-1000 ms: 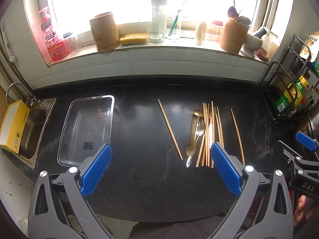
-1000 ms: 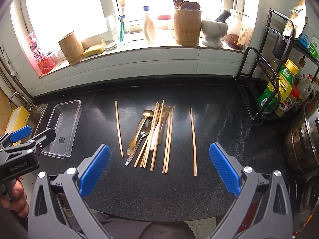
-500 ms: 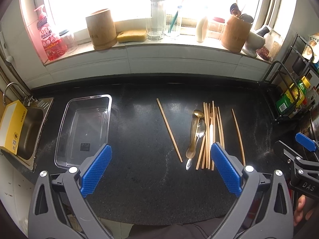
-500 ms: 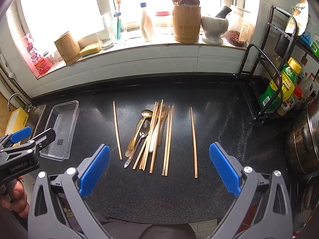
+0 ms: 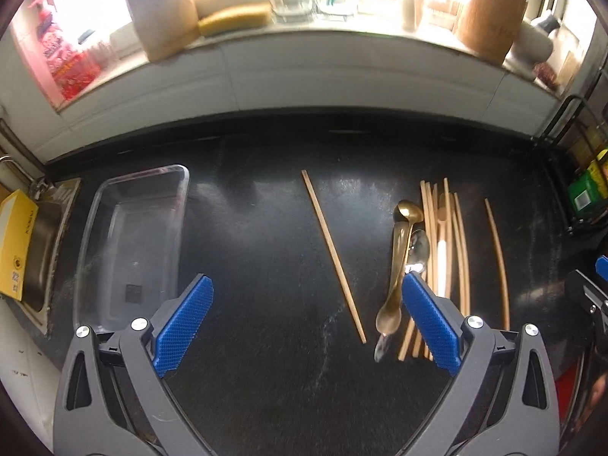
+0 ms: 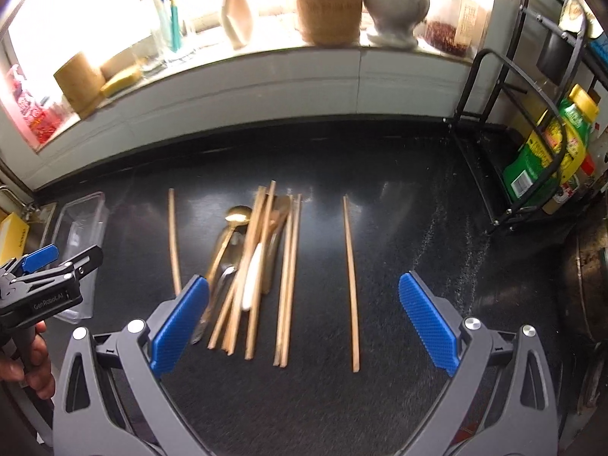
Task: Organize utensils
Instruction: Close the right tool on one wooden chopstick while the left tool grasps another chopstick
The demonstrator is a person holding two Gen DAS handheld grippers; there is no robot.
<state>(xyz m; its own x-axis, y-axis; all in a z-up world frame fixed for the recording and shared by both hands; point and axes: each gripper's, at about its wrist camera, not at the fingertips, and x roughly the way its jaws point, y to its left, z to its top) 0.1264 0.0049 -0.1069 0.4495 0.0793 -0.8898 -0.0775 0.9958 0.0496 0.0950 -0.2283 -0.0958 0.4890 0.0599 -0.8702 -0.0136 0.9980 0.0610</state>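
A pile of wooden chopsticks (image 6: 266,266) with a gold spoon (image 6: 230,228) and a silver spoon lies on the black counter. One loose chopstick (image 6: 173,239) lies left of the pile, another (image 6: 351,281) to its right. In the left wrist view the pile (image 5: 444,258), gold spoon (image 5: 399,262) and left loose chopstick (image 5: 332,254) show. A clear plastic tray (image 5: 129,239) sits at the left. My left gripper (image 5: 304,323) is open and empty above the counter between tray and pile. My right gripper (image 6: 304,319) is open and empty just in front of the pile.
A sink (image 5: 41,250) with a yellow box (image 5: 15,247) is at the far left. The windowsill holds bamboo holders (image 6: 326,3), bottles, a mortar (image 6: 395,11) and a sponge. A wire rack with bottles (image 6: 547,159) and a pot (image 6: 585,277) stand at the right.
Both grippers have moved forward and lower toward the counter, so the utensils and tray look larger and closer. Both stay open. Nothing on the counter has moved.
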